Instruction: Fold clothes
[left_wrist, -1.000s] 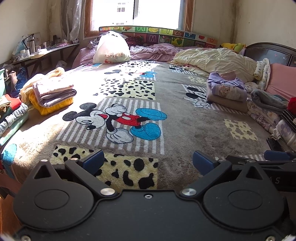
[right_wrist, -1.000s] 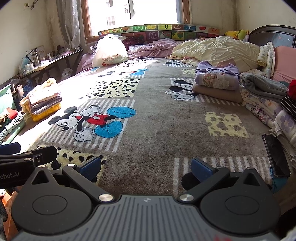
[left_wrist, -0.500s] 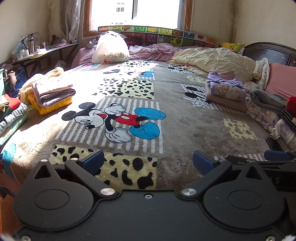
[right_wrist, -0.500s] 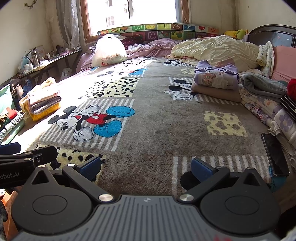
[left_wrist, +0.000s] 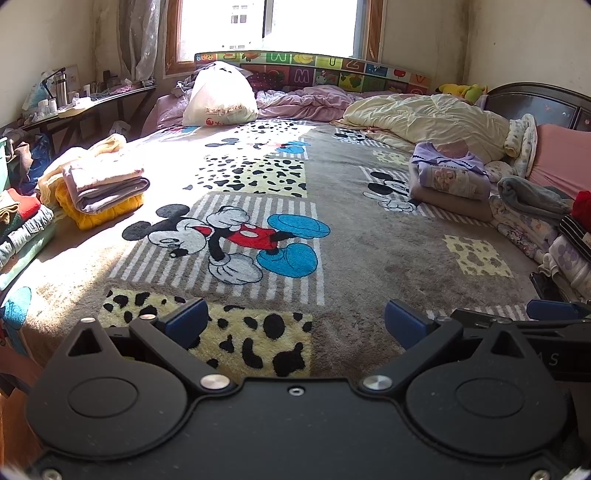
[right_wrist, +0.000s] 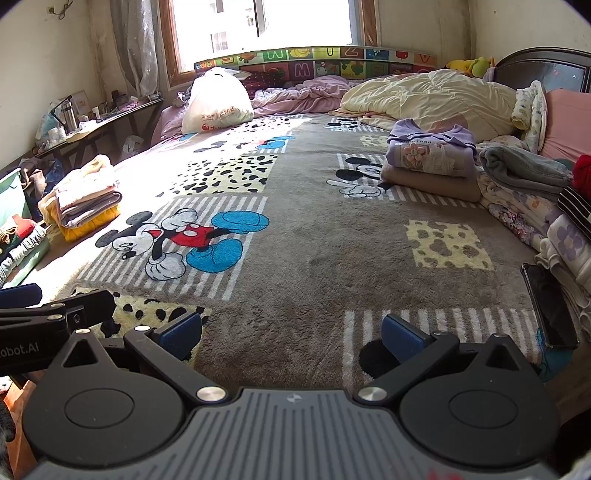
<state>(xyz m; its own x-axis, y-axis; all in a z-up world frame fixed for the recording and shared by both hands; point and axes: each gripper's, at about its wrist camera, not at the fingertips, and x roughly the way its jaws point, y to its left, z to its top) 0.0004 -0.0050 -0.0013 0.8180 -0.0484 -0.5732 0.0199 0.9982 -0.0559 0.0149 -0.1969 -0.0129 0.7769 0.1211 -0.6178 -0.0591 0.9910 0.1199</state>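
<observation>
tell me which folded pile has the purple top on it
The pile on the right side of the bed, by the cream quilt. The left pile has a yellow garment at the bottom.

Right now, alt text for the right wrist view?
The open right gripper hovers empty over a Mickey Mouse blanket on a bed. Folded clothes stacks sit at left and right; a phone lies at the right edge.

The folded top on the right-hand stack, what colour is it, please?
Lilac top with flower print; right wrist view.
</observation>
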